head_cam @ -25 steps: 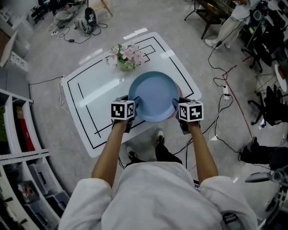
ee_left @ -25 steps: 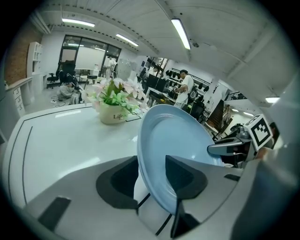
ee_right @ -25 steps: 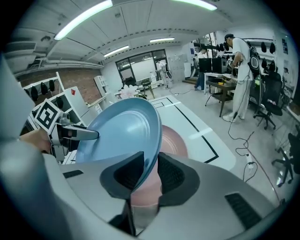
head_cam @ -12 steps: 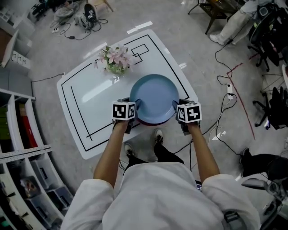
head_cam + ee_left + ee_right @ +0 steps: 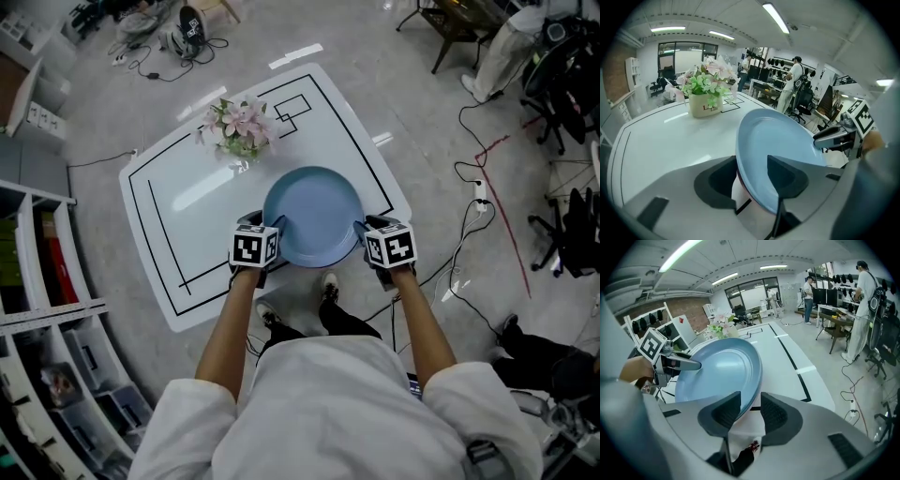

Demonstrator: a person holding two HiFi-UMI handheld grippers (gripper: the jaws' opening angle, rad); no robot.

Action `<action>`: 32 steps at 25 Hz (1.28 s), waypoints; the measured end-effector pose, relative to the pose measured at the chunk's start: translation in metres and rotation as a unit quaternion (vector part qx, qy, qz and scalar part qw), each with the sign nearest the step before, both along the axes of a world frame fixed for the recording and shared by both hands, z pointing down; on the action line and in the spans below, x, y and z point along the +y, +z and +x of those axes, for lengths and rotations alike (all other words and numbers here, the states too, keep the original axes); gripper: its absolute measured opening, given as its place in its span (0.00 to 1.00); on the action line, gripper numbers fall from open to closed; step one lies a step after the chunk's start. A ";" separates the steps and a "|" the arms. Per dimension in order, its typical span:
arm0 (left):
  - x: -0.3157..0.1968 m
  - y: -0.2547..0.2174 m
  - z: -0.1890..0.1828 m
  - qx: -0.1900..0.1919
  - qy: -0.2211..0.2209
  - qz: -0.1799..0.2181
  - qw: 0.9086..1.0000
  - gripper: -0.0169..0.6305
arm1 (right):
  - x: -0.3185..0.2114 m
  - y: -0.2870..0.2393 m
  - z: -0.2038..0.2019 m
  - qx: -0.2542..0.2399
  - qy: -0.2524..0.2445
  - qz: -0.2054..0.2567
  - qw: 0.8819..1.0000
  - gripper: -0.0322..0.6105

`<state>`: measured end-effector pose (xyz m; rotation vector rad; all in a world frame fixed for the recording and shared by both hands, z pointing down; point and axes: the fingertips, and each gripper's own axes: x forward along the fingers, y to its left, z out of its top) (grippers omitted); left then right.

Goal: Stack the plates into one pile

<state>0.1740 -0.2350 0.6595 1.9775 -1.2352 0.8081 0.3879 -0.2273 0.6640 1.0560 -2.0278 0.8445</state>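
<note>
A light blue plate (image 5: 314, 214) lies near the front edge of the white table (image 5: 187, 206). It rests on a dark red plate, of which only a rim sliver (image 5: 748, 192) shows. My left gripper (image 5: 274, 232) is at the plate's left rim and my right gripper (image 5: 362, 231) at its right rim. In the left gripper view the blue plate (image 5: 783, 140) passes between the jaws of the left gripper (image 5: 752, 161), which are opening. The right gripper view shows the plate (image 5: 717, 373) with its rim between the right gripper (image 5: 751, 397) jaws. These are opening too, with a gap beside the rim.
A pot of pink flowers (image 5: 239, 127) stands on the table behind the plates. Black lines mark the tabletop. Shelves (image 5: 37, 281) stand at the left. Cables (image 5: 487, 169) trail over the floor at the right, where people stand by desks (image 5: 862, 305).
The blue plate has come down and slightly toward me, both grippers moving with it. The red rim that showed below it half a second ago is covered in the head view.
</note>
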 end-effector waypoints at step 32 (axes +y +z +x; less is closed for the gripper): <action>0.044 -0.353 -0.256 -0.100 -0.093 0.435 0.890 0.06 | -0.048 -0.353 -0.205 -0.065 -0.111 0.383 0.915 0.07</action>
